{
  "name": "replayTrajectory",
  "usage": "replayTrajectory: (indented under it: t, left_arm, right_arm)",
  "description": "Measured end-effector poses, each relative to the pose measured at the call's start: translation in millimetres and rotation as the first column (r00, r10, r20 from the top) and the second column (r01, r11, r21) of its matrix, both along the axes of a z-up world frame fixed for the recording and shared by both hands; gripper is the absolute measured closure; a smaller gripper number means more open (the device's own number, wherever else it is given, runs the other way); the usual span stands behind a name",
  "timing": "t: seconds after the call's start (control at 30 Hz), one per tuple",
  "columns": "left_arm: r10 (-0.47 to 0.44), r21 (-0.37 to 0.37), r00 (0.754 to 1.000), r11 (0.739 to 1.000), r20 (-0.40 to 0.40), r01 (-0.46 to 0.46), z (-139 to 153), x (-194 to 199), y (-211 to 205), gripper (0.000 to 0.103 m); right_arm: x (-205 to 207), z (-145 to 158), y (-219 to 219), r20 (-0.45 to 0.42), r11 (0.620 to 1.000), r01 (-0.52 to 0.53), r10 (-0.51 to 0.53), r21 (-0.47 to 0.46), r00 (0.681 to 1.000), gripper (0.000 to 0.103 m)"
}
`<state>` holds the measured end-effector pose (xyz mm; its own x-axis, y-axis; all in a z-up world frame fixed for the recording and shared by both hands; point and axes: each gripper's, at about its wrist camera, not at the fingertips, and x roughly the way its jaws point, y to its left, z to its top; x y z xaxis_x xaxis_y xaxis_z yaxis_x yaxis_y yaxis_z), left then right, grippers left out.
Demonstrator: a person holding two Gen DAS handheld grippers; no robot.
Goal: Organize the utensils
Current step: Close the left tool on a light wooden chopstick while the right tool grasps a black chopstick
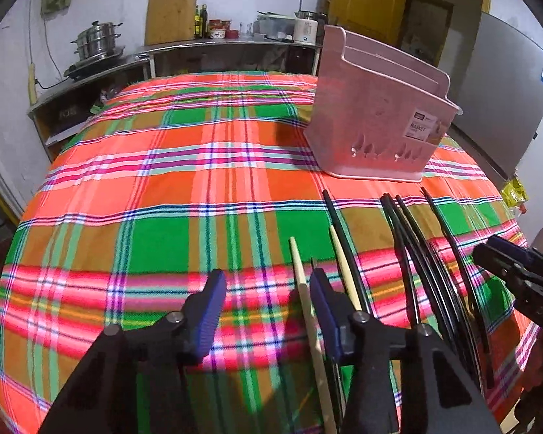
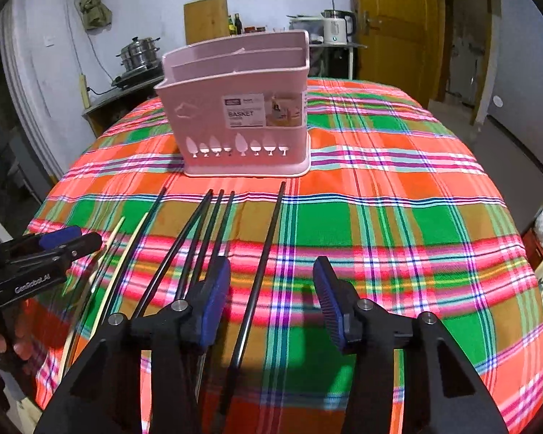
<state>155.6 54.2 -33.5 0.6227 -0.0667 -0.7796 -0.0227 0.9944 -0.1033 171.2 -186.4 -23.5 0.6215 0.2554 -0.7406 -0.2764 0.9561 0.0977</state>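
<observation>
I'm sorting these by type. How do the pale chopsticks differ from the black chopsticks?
The pale chopsticks look like light wood; the black chopsticks are dark and glossy. There are two pale ones but about five black. The pale chopsticks lie furthest left; the black ones spread rightward. Both kinds lie flat on the tablecloth, pointing toward the pink basket.

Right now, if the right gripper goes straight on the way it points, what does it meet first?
Probably the black chopstick lying between the fingers of the right gripper, on the tablecloth; depth is unclear.

Bright indoor light, heavy fisheye bending, blurred edges.
</observation>
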Motion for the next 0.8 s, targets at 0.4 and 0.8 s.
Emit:
replayTrajectory:
  t: [0.4, 0.8]
  left_arm:
    - [-0.035, 0.008, 0.999, 0.999, -0.027, 0.035, -5, 17, -4, 0.087]
    - [-0.023, -0.051, 0.999, 0.998, -0.038, 0.021, 1, 21, 6, 0.094]
  right_arm:
    - [36, -13, 6, -0.069, 1.0, -0.003, 0.003, 0.0, 0.998, 0.067]
    - [62, -17, 8, -0.113, 1.0, 0.002, -0.002, 0.002, 0.994, 0.073]
